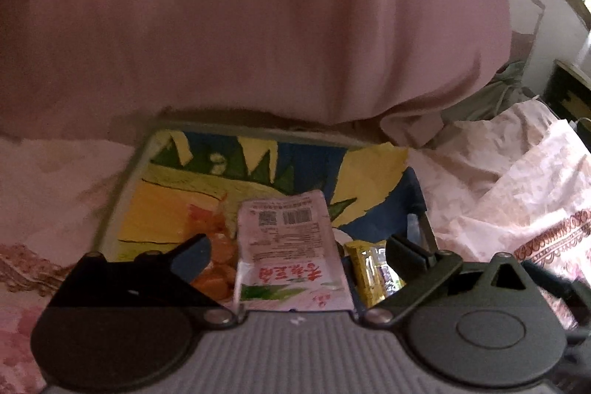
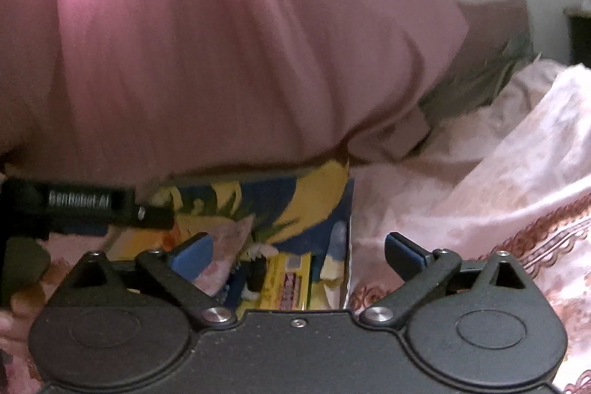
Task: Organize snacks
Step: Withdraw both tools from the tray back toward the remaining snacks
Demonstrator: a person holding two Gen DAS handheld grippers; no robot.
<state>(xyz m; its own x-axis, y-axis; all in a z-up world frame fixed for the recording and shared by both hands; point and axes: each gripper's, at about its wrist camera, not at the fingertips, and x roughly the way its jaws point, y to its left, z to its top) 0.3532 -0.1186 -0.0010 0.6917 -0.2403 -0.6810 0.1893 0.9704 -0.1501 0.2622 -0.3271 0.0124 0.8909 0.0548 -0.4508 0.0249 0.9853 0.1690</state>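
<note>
Here, 2 grippers, left gripper [image 1: 297,246] and right gripper [image 2: 299,248], stand wide open and empty over 1 colourful storage box [image 1: 155,187] holding 1 pink snack packet [image 1: 291,246] and 1 yellow packet [image 1: 365,268].

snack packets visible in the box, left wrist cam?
3: a pink packet in the middle, an orange packet at its left, a yellow packet at its right. More may be hidden behind the left claw.

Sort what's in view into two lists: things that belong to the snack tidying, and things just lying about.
Belongs to the job:
- pink-and-white snack packet
- yellow snack packet
- orange snack pack
- colourful printed box holding them
- left gripper and right gripper, both open, holding nothing

Just lying about:
- pink quilt
- floral bedsheet
</note>
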